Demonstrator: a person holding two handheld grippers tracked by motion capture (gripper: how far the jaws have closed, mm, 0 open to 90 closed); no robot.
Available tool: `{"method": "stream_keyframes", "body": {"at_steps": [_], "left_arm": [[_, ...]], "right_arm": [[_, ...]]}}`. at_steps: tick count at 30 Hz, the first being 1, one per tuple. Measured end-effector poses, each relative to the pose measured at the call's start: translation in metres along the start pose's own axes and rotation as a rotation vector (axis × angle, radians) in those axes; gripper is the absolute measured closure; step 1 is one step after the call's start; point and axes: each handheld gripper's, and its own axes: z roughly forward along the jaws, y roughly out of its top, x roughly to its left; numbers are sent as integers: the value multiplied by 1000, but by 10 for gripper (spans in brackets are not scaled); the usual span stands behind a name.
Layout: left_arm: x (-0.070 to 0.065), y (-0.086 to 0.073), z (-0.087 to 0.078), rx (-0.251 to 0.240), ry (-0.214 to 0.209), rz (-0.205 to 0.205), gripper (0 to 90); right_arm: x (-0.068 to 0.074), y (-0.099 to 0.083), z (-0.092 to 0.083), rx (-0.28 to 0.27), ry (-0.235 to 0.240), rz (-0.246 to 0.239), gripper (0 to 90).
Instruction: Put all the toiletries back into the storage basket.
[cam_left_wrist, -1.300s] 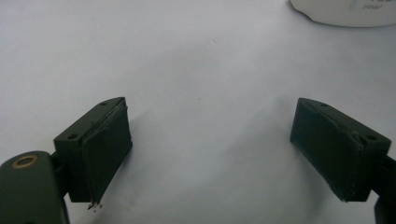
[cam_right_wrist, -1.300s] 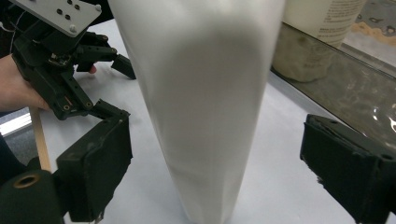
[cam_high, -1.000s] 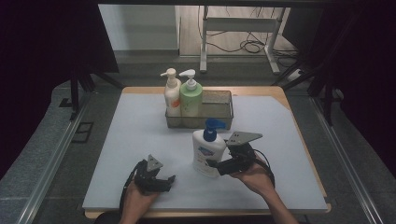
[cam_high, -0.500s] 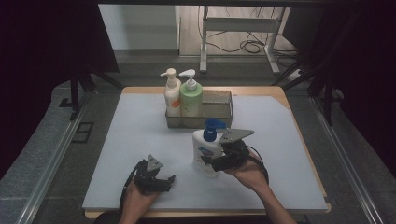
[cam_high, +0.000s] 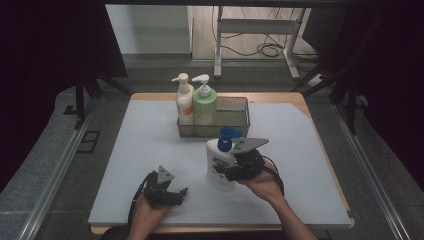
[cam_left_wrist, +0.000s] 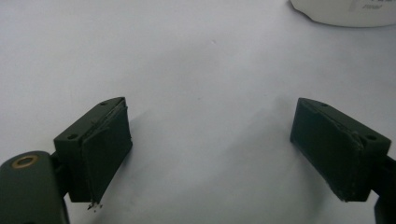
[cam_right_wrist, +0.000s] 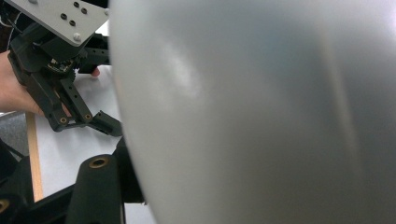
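I had the right gripper (cam_high: 231, 167) at the white bottle (cam_high: 220, 162), jaws either side of its body; the right gripper view had the bottle wall hard against the camera, so I read it as gripped. Bottle stood upright, long axis vertical, just ahead of that gripper, in front of the wire basket (cam_high: 239, 120). Left gripper (cam_high: 170, 194) sat gaping and empty, well off to the bottle's side. Right hand nearer.
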Motion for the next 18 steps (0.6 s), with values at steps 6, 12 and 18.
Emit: {"method": "stream_keyframes", "body": {"at_steps": [6, 12, 18], "left_arm": [[0, 0, 0, 0, 0, 0, 118], [0, 0, 0, 1, -1, 0, 118], [0, 0, 0, 0, -1, 1, 118]], "right_arm": [[0, 0, -1, -3, -9, 19, 371], [-6, 4, -7, -19, -31, 31, 373], [-9, 13, -16, -23, -62, 23, 373]]}}
